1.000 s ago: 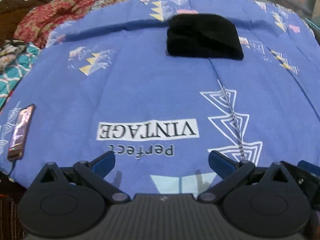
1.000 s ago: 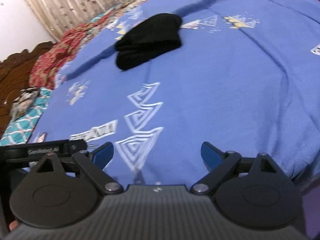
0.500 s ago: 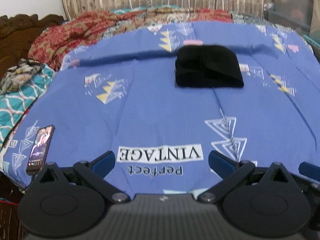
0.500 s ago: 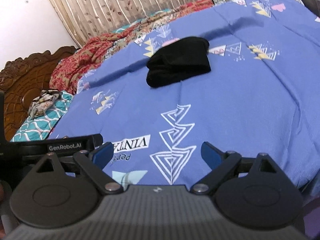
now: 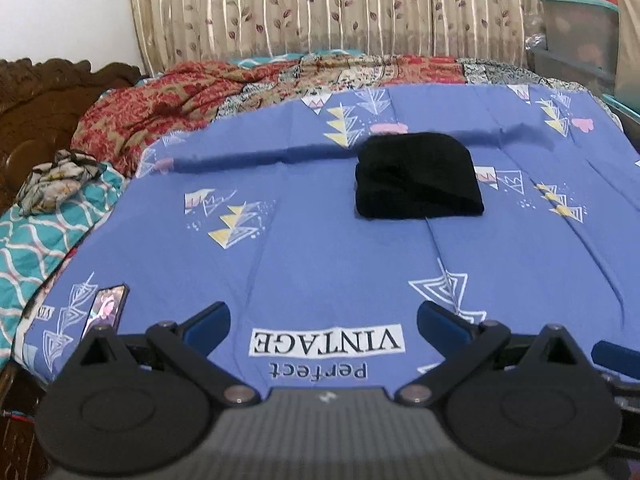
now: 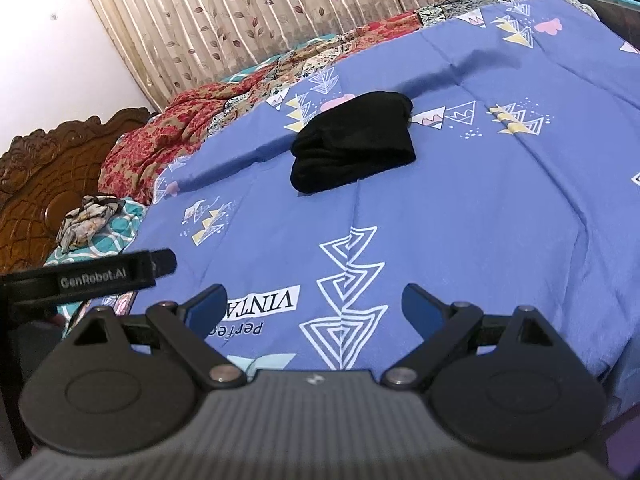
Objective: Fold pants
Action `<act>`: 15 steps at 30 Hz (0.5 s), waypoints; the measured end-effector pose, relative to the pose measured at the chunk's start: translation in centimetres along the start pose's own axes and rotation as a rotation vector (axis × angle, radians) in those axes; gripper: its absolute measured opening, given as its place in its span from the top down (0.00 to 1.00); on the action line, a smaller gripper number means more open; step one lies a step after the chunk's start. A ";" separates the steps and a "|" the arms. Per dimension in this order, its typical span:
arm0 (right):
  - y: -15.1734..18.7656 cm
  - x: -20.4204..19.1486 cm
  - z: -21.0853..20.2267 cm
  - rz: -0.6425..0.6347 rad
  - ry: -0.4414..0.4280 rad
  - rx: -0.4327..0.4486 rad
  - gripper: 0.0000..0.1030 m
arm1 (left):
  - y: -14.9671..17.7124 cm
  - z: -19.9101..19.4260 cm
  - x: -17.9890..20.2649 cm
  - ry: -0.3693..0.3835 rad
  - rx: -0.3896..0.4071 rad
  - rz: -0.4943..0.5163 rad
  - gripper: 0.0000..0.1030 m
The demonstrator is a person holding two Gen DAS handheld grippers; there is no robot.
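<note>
Hovering near bed (image 5: 340,264) edge, both grippers, left (image 5: 322,322) and right (image 6: 314,304), fingers spread, holding nothing; pants (image 5: 416,178) sitting mid-bed in tidy folded bundle, looking done.

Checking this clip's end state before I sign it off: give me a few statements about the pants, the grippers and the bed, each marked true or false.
1. The black pants lie in a compact folded bundle on the blue bedsheet. True.
2. The left gripper is shut on the pants. False: it is open, well short of them.
3. The right gripper is open and holds nothing. True.
4. A phone lies on top of the pants. False: it lies near the sheet's near left edge.
</note>
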State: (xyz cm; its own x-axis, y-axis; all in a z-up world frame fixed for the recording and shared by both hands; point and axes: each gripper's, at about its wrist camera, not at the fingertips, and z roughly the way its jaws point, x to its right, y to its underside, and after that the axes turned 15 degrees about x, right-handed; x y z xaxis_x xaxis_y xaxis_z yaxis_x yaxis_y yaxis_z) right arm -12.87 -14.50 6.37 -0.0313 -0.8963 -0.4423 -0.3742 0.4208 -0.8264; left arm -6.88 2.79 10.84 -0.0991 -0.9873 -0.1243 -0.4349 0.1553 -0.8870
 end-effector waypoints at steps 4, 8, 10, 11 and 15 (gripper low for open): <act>0.0 -0.1 -0.4 0.000 -0.002 0.004 0.07 | 0.2 -0.5 0.0 -0.007 0.005 0.006 0.00; -0.1 -0.1 -0.6 0.001 -0.004 0.009 0.07 | 0.1 -1.1 -0.1 -0.020 0.028 0.007 0.00; -0.1 -0.1 -0.6 0.003 -0.006 0.008 0.07 | 0.1 -1.4 -0.1 -0.028 0.038 0.012 0.00; -0.1 -0.1 -0.6 0.004 -0.007 0.007 0.07 | 0.1 -1.5 -0.1 -0.030 0.039 0.013 0.00; 0.0 0.1 -0.7 0.010 -0.004 0.002 0.07 | 0.5 -1.4 0.0 -0.036 0.022 0.026 0.00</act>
State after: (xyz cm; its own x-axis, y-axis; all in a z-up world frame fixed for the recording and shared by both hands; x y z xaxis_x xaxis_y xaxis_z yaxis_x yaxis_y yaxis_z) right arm -13.48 -14.64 6.55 -0.0309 -0.8915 -0.4521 -0.3716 0.4301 -0.8228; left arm -8.34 2.89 10.98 -0.0779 -0.9836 -0.1626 -0.4129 0.1803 -0.8928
